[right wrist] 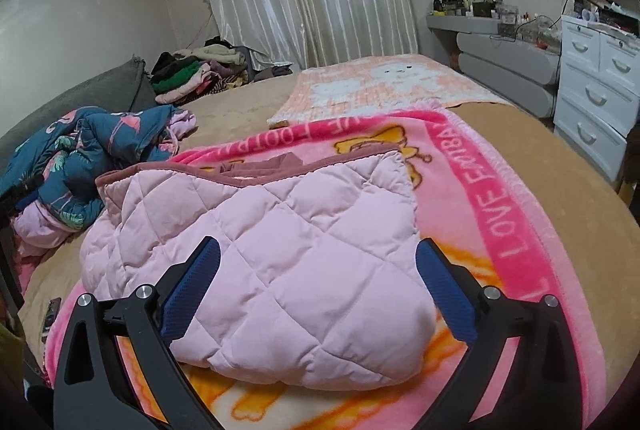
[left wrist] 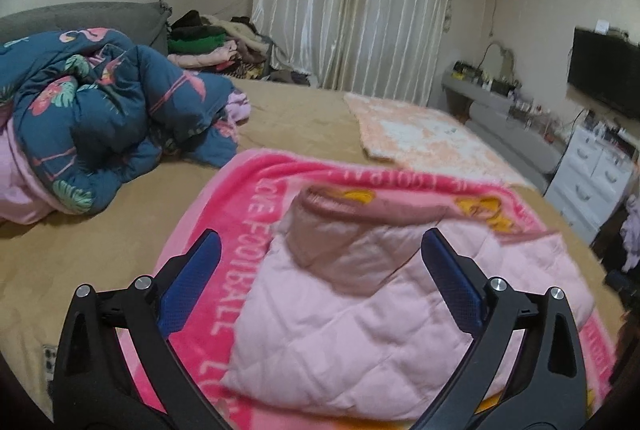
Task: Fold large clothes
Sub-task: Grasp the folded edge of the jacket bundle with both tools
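Observation:
A pale pink quilted jacket [left wrist: 352, 314] with a dusty-rose trim lies folded into a compact bundle on a bright pink printed blanket [left wrist: 240, 230]. It also shows in the right wrist view [right wrist: 280, 230], on the same blanket [right wrist: 500, 197]. My left gripper [left wrist: 320, 242] is open and empty, its blue pads either side of the bundle just above it. My right gripper [right wrist: 318, 250] is open and empty, held over the near part of the bundle.
A crumpled blue flamingo-print quilt [left wrist: 100, 117] lies at the left of the tan bed [left wrist: 296, 109]. A peach-and-white towel [right wrist: 380, 85] lies beyond the blanket. A pile of clothes [right wrist: 192, 73] sits by the curtain. White drawers [right wrist: 596, 85] stand at the right.

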Demonstrator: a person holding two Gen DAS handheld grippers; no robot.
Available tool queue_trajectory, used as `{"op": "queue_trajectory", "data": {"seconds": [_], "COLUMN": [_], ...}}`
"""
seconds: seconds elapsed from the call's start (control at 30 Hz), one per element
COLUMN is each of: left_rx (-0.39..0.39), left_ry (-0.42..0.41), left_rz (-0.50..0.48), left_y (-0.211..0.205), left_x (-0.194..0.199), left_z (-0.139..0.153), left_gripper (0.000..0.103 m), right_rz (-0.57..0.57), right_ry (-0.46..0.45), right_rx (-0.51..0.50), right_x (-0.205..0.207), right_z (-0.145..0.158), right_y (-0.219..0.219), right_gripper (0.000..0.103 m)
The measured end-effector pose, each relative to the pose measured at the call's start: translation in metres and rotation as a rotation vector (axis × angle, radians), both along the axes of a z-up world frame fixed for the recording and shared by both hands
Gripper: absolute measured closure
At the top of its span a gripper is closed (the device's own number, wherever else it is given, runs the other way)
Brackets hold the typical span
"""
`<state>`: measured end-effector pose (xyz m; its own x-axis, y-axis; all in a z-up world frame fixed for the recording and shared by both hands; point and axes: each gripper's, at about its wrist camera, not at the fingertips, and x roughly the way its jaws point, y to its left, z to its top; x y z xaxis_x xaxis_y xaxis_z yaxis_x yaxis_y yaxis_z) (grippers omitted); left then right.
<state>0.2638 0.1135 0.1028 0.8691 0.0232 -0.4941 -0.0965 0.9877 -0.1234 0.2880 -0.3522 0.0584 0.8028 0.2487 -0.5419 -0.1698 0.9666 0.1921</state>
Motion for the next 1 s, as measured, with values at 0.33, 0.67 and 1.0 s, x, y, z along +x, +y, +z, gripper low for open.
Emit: {"op": "queue_trajectory", "data": {"seconds": [0.33, 0.67, 1.0], "left_rx": [-0.013, -0.067, -0.146], "left_ry": [0.203, 0.300, 0.320], "left_rz": [-0.040, -0.107, -0.138], "left_y": [0.020, 0.033, 0.037], "left_x": [0.007, 0.013, 0.032], "left_z": [-0.068, -0.122, -0.146], "left_gripper": [0.009, 0.009, 0.027], "right_rz": [-0.032, -0.039, -0.025], "right_ry": [0.050, 0.129, 0.138], "right_rx": [-0.012, -0.070, -0.052], "right_x": [-0.012, -0.005, 0.022], "right_z": [-0.025, -0.063, -0.080], "right_y": [-0.009, -0.013, -0.010], "right_gripper": [0.005, 0.005, 0.005]}}
